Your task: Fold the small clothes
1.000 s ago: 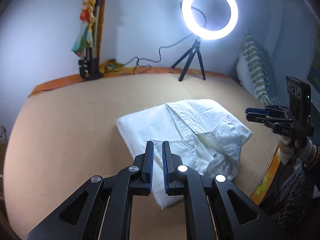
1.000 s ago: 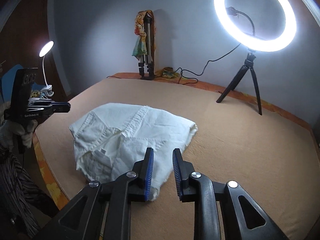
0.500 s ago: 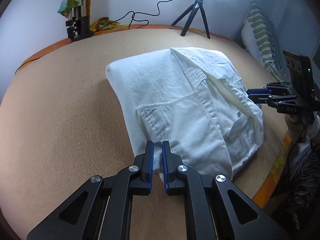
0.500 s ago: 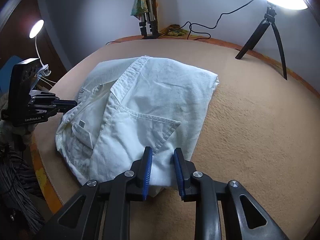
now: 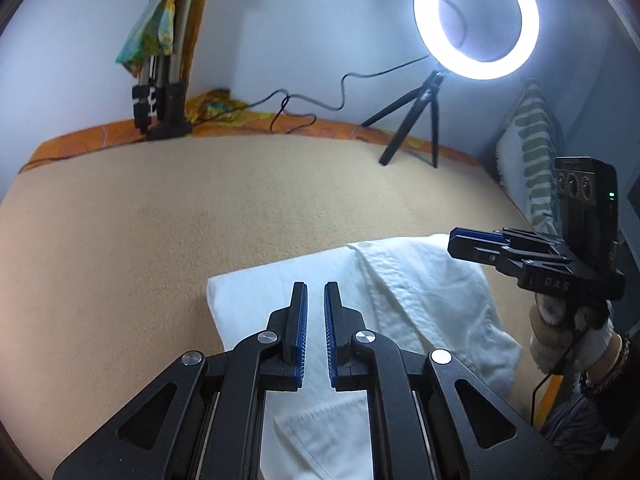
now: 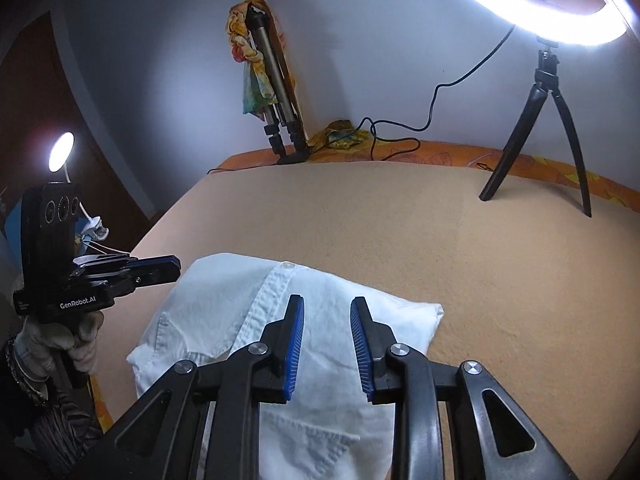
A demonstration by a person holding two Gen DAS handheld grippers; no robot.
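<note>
Shirt edge — blanket (tan) beyond

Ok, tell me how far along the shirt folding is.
Mostly done, it seems: the white shirt lies on the bed as a compact folded bundle. Nothing is in hand: the left gripper hovers over it with a narrow empty gap, and the right gripper is opening with nothing between its fingers. Possibly left: a last tidy of the rumpled near edge.

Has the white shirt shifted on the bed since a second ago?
Cannot tell. Both cameras moved, so the white shirt shows differently against the ring light tripod, but its fold and outline look the same; no gripper holds it.
</note>
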